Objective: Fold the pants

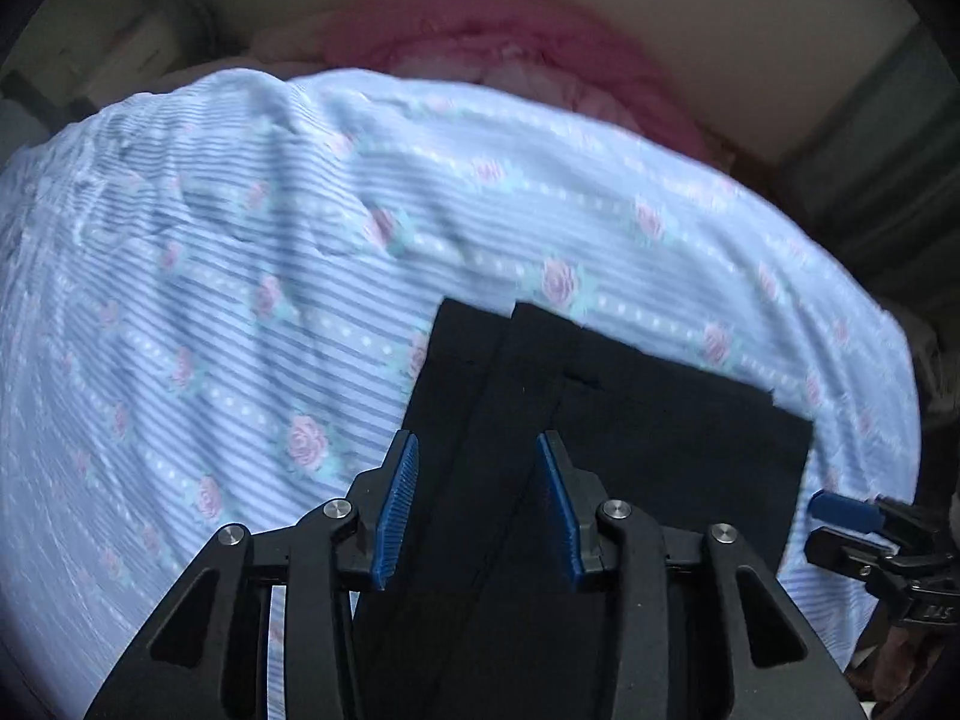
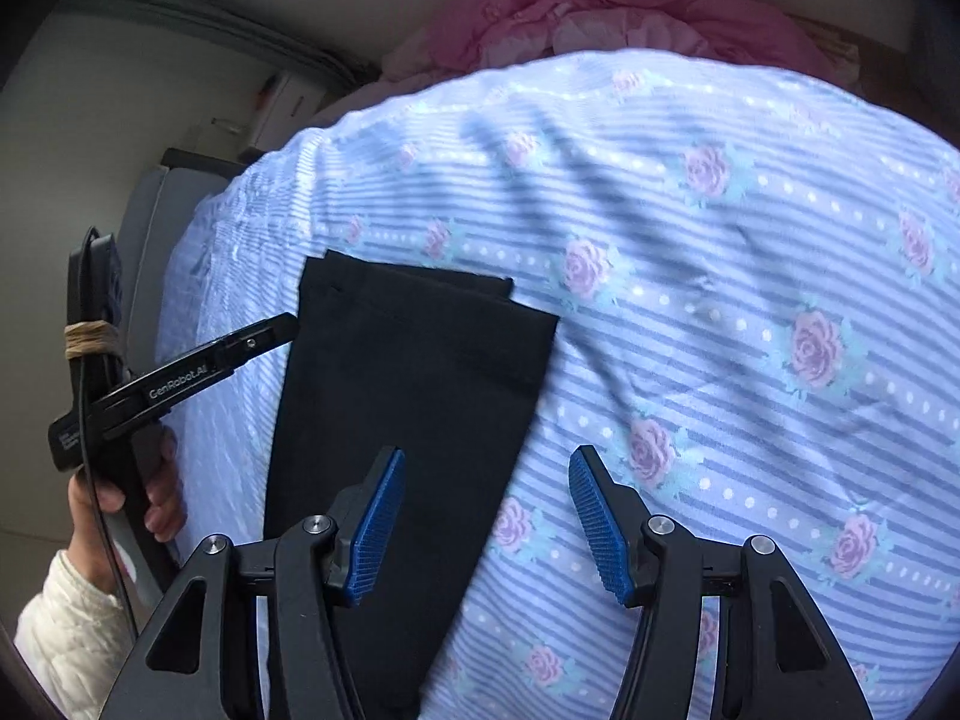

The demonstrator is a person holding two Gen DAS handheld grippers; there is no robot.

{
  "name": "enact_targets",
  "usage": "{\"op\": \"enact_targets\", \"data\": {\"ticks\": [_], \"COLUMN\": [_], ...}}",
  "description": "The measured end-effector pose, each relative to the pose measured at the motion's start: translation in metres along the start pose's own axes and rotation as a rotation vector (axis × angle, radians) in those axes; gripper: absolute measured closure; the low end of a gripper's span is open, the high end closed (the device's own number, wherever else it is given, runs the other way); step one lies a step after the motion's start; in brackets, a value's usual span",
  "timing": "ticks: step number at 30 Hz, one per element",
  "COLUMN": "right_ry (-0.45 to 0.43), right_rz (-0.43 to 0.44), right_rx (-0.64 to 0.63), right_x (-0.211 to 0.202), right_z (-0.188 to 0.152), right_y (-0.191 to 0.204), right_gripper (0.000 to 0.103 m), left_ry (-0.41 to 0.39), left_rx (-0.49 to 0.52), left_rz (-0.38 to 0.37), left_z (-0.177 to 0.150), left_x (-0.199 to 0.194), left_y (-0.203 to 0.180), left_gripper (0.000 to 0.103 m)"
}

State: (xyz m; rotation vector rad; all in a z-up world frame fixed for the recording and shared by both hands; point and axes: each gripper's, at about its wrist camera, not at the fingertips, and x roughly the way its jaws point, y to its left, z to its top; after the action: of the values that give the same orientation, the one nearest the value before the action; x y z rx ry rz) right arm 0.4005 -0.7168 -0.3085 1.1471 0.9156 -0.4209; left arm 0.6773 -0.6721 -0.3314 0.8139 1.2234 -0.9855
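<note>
In the left wrist view the left gripper (image 1: 477, 480) fills the lower middle of the frame, its two blue ribbed pads (image 1: 396, 510) standing moderately apart with nothing pinched. The black pants (image 1: 630, 450) run up between and beneath them from the bottom edge to about mid-frame, but the pads do not press on the cloth. A long seam or fold line runs diagonally up through the gap.

In the right wrist view the right gripper (image 2: 486, 516) stands wider, also empty. Its pad on the left side of the frame hangs over the black cloth; the other hangs over bare bedding. The right long edge of the pants (image 2: 408, 396) passes diagonally through the gap.

The pants lie flat as a narrow, layered strip. Their squared far end sits in the centre of each frame, with stepped layers showing there.

They rest on a pale blue striped bedsheet (image 2: 750, 240) printed with pink roses, which spreads broad and uncovered across the right and upper parts of the right view and the left of the left view. Pink bedding (image 2: 600, 6) is heaped beyond its far edge.

At the left of the right view, a hand (image 2: 120, 492) in a white quilted sleeve (image 2: 66, 630) grips the other tool's handle beside the sheet's edge, with one finger of that tool reaching to the pants' left border.
</note>
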Motion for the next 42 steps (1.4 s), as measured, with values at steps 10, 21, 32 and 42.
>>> {"op": "enact_targets", "data": {"ticks": [10,21,32,42], "right_ry": [-0.008,-0.035,-0.114,0.006], "right_rz": [0.003,-0.015,-0.075,0.017], "right_rx": [-0.025,-0.071,-0.227,-0.612], "right_x": [0.014,0.024,-0.026,-0.064], "right_z": [0.009,0.029,0.003,-0.109], "right_y": [0.009,0.028,0.074,0.151], "right_gripper": [0.044,0.045,0.045,0.045], "left_ry": [0.017,-0.078,-0.246,-0.164], "left_rx": [0.013,-0.108,-0.221,-0.519], "left_rz": [0.042,0.011,0.058,0.099], "left_z": [-0.001,-0.007,-0.028,-0.281], "left_x": [0.03,-0.001,-0.084,-0.171], "left_y": [-0.005,0.05,0.066,0.047], "left_gripper": [0.099,0.1,0.065,0.038]}}
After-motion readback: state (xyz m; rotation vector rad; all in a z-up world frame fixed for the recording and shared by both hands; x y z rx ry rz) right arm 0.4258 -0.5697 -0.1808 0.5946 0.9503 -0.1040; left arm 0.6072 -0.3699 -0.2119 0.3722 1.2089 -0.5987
